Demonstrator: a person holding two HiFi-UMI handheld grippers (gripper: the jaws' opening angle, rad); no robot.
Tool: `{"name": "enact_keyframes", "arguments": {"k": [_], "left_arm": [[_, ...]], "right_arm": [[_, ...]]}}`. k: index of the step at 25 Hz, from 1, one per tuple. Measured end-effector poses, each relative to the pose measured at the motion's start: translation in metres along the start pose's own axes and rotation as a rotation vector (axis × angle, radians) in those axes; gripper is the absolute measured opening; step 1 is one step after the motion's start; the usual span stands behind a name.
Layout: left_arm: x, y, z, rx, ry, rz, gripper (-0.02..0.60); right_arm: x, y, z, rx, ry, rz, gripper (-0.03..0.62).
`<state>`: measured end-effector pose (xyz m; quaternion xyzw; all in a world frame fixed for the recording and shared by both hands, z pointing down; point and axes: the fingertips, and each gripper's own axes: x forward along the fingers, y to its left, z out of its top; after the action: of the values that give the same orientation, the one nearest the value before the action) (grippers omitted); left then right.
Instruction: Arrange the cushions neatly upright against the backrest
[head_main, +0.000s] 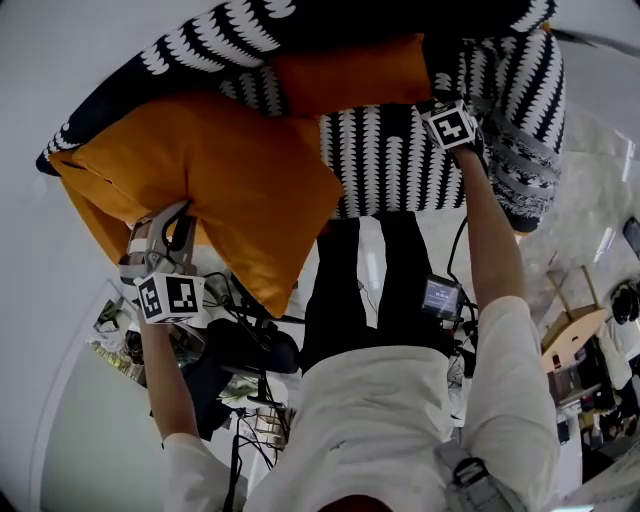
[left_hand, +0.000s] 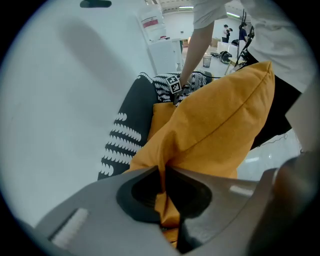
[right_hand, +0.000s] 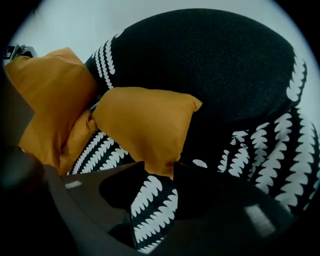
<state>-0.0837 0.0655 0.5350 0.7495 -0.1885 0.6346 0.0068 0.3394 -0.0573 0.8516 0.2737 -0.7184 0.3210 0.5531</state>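
Orange fabric is pinched in the left gripper (left_hand: 164, 172): its jaws are together on a fold at the edge of the big cushion (head_main: 220, 180). That cushion hangs off the near left side of the chair, tilted, its lower corner out past the seat (head_main: 390, 160). It is not against the backrest (right_hand: 210, 55).

Right gripper (right_hand: 159, 163): jaws apart, pointing steeply down. The lower corner of the small cushion (right_hand: 145, 125) sits just at the jaw tips, and the patterned seat shows through the gap behind it. The pads do not look pressed on the fabric, so I read it as not gripped.

Small cushion: in the back corner of the seat, leaning on the backrest, roughly upright but standing on a corner, not on an edge. In the right gripper view, the big cushion touches its left side.

Step in hand (judgement): the small one looks placed or nearly so, and the big one is mid-carry toward the backrest. About half done.

Next move calls for:
- Left gripper: swing the big cushion in over the seat, set its lower edge down and tip the top back onto the backrest beside the small one.
- Right gripper: either clear away, or close on the small cushion's corner to square it level.

Risks: the big cushion is soft and held by one fold, so it may sag or twist on landing. It may also knock the small one over as it comes in.
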Motion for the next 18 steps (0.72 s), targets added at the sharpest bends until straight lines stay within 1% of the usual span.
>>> {"name": "enact_keyframes", "arguments": {"k": [3, 7, 10, 14, 16, 18], "left_arm": [[0.003, -0.002, -0.003, 0.001, 0.006, -0.033, 0.025], [0.004, -0.005, -0.011, -0.004, 0.018, -0.037, 0.026], [0.003, -0.011, -0.013, -0.016, 0.028, -0.04, 0.025], [0.006, -0.016, -0.018, -0.032, 0.057, -0.076, 0.028], [0.008, -0.017, -0.022, -0.024, 0.068, -0.079, 0.028], [0.01, -0.017, -0.021, -0.021, 0.061, -0.068, 0.028]], "right_arm": [[0.009, 0.003, 0.007, 0.0, -0.01, 0.014, 0.189], [0.013, 0.004, 0.011, -0.008, -0.026, -0.023, 0.151], [0.009, 0.01, 0.013, -0.035, -0.07, -0.021, 0.095], [0.001, 0.017, 0.014, -0.072, -0.071, -0.03, 0.039], [-0.002, 0.023, 0.016, -0.073, -0.074, -0.029, 0.033], [-0.011, 0.029, 0.015, -0.077, -0.077, -0.027, 0.032]]}}
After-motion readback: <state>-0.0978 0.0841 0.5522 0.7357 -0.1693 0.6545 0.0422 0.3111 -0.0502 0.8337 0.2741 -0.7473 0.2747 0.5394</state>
